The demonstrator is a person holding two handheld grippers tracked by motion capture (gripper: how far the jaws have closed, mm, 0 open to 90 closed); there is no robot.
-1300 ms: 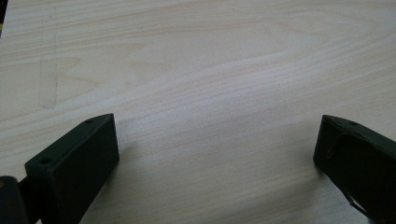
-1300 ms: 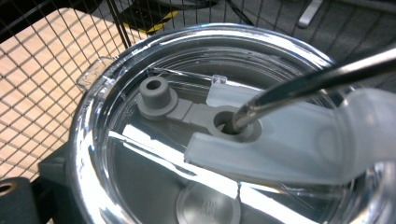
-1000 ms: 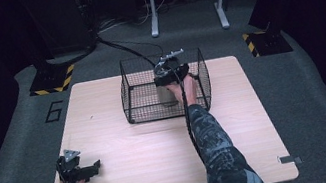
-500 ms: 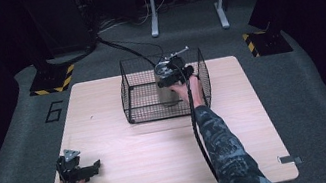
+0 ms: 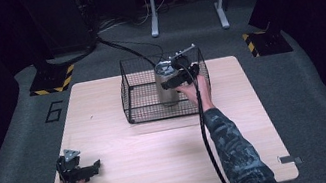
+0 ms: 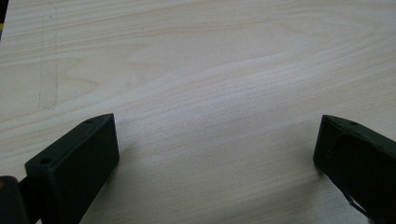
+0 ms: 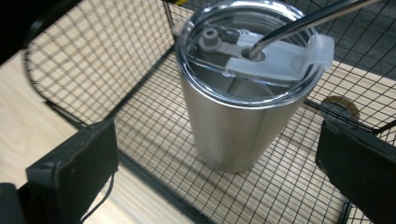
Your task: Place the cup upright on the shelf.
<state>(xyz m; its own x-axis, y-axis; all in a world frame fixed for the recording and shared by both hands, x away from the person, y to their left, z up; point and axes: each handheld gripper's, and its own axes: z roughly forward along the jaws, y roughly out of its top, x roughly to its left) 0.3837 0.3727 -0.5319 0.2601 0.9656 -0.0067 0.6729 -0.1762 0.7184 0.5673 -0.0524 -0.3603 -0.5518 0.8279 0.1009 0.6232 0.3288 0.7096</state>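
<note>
Counter [image 5: 162, 157] evenly lit from above, surroundings near black — soft shadows, slightly soft high view; glare on tumbler lid [image 7: 247, 51], near fingers blurred.

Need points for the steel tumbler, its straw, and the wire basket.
steel tumbler [image 7: 233, 126], right gripper view, on its bare metal side wall.
straw [image 7: 299, 23], right gripper view, on the shaft above the lid.
wire basket [image 5: 137, 96], high view, on its left mesh floor.
</note>
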